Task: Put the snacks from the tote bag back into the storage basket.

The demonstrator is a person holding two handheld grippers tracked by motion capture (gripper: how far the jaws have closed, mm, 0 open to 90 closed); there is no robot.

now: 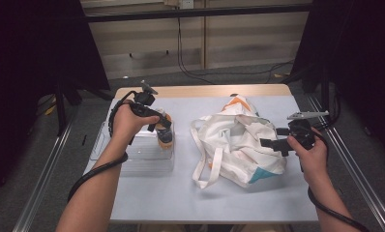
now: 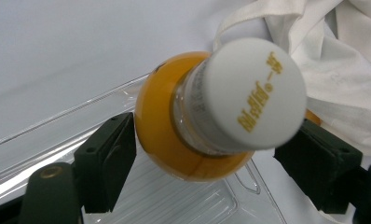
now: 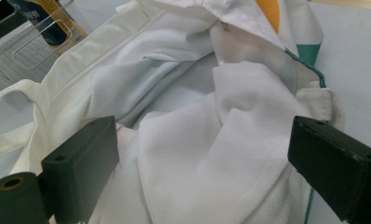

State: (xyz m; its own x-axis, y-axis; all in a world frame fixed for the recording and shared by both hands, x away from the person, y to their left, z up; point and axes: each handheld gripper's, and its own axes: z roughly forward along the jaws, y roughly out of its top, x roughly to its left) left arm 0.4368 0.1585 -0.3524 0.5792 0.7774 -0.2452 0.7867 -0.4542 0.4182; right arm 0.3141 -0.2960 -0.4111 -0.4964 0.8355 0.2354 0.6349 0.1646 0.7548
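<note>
Left gripper view: between the jaws of my left tool [image 2: 207, 163] stands an orange bottle [image 2: 161, 121] with a white cap [image 2: 253, 95]. The jaws stand wide, a gap on each side of the bottle, pads not pressing. Under it is the ribbed floor of a clear plastic tray [image 2: 193, 200], so the bottle looks set down in the tray; I judge this placement is as good as done and only the backing-off of the tool is left.

Right gripper view: my right tool [image 3: 202, 182] has its jaws wide apart, nothing gripped, with white cloth of the tote bag [image 3: 230, 140] lying between and ahead of them. The bag's mouth gapes just beyond the tips. Whether more things are inside, I cannot tell.

High view: beyond both tools, the bag lies crumpled mid-worktop [image 1: 147, 203], to the right of the tray. Likely next: hold the bag open, check for further items.
</note>
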